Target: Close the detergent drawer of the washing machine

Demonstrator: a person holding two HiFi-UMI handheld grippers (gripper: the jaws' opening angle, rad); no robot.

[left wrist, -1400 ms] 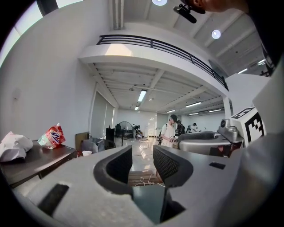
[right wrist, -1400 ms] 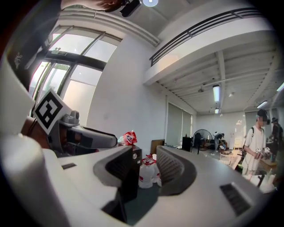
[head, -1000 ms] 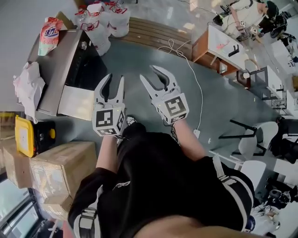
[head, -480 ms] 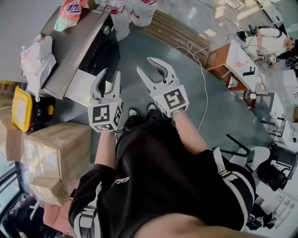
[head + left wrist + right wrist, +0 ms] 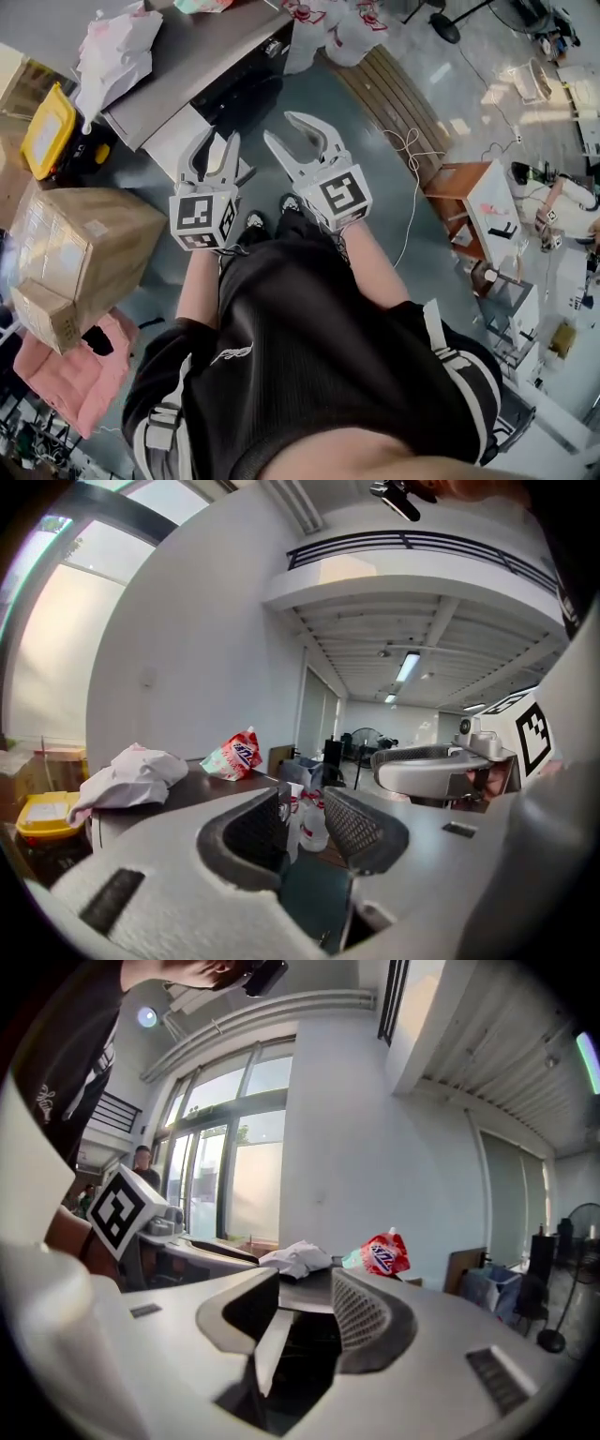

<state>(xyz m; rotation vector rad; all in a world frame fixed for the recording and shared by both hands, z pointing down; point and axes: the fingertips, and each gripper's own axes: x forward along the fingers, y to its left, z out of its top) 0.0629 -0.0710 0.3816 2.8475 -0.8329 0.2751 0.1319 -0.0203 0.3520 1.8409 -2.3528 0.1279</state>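
The washing machine (image 5: 187, 66) stands at the upper left of the head view, grey-topped with a dark front. Its white detergent drawer (image 5: 178, 139) sticks out of that front. My left gripper (image 5: 213, 152) is open and empty, its fingertips just right of the drawer's end. My right gripper (image 5: 284, 131) is also open and empty, further right over the floor. In the right gripper view the drawer (image 5: 270, 1342) shows as a white slab seen between the open jaws of that gripper (image 5: 305, 1286), some way ahead. The left gripper (image 5: 305, 803) looks past the machine's side.
A white bag (image 5: 117, 52) and a red detergent pouch (image 5: 380, 1252) lie on the machine's top. A yellow box (image 5: 45, 117), a cardboard box (image 5: 80, 253) and a pink cushion (image 5: 70, 370) sit to the left. White jugs (image 5: 328, 23) and a wooden bench (image 5: 394, 94) stand beyond.
Both grippers have swung towards the washing machine, which has come closer in the head view. The left gripper's tips now reach beside the drawer. Neither gripper has taken hold of anything.
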